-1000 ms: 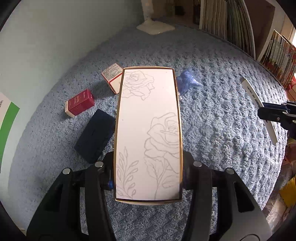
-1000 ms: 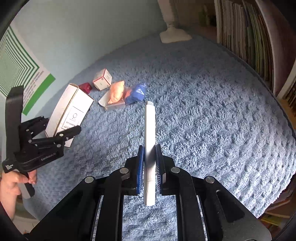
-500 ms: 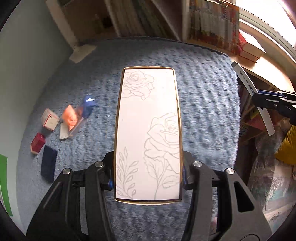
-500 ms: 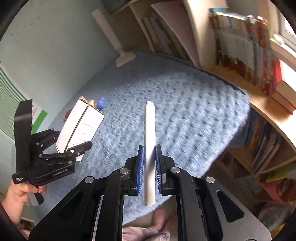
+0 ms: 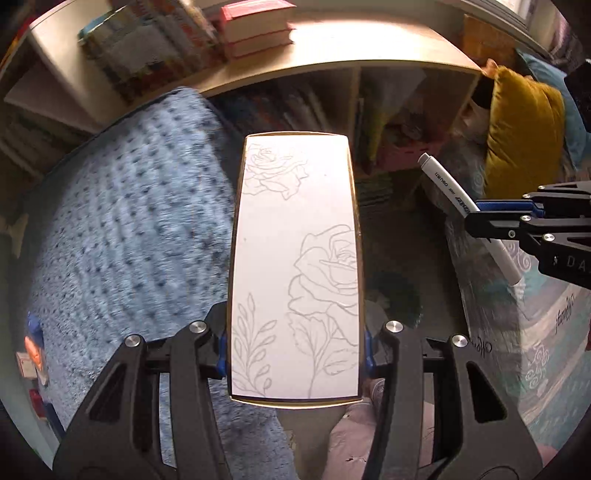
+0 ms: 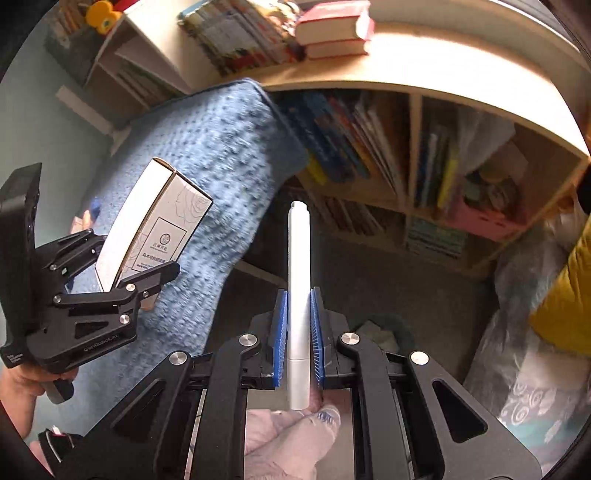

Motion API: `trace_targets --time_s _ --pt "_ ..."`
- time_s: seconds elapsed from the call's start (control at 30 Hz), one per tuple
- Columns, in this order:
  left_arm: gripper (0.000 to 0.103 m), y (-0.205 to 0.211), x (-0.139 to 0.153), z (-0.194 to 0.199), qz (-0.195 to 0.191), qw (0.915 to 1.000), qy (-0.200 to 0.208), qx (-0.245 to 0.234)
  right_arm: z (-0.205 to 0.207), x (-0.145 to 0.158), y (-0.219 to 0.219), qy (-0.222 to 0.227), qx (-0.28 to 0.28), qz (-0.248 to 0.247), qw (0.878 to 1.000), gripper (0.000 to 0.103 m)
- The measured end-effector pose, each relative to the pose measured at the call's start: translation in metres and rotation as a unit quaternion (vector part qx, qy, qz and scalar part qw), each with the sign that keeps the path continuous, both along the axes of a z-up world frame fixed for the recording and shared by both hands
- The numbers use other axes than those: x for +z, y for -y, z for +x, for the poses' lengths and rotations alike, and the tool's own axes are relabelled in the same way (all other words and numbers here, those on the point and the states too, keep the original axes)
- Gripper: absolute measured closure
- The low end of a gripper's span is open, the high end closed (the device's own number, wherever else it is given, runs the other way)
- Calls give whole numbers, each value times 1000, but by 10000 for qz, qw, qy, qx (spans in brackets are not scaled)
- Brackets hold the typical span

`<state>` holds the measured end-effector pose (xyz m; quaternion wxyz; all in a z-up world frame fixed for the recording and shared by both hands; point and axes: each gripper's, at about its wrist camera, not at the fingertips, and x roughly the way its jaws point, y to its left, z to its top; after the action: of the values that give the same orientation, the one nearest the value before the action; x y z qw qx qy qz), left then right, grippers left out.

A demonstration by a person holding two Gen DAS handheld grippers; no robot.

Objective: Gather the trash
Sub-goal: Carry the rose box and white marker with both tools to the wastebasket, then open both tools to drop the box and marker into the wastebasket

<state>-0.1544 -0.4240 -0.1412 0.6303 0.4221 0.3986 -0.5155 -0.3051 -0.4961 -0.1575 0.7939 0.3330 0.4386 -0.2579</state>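
The left tool (image 5: 295, 354) is clamping a white rose-printed box (image 5: 295, 266), and the right tool (image 6: 297, 339) is pinching a white pen (image 6: 298, 295) — both long axes are running forward along the fingers. A dark bin (image 6: 384, 332) is lying below, nearer the right tool.

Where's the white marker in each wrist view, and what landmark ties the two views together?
Left wrist: white marker at right, clamped in the right tongs.
Right wrist: white marker at centre, upright between the blue pads.
Shared landmark: stacked red books on the shelf top.
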Motion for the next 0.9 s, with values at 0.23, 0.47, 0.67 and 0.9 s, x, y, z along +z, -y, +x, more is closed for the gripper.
trace_targets --time_s 0.23,0.47,0.67,0.9 --pt "57 15 -49 -71 586 9940 -109 -915 -63 -40 -12 -257 -729 441 9960 89" --pt "57 16 -104 -121 1261 9809 34 -1481 -100 -95 -19 -382 -1154 1107 9864 89" --pt "57 15 -140 -146 1731 9684 87 -1795 -104 -129 -18 -502 -1129 1434 9819 89" --pt "55 25 -155 -149 1884 9650 126 -1820 -105 -153 -9 -588 -1098 1591 9794 86"
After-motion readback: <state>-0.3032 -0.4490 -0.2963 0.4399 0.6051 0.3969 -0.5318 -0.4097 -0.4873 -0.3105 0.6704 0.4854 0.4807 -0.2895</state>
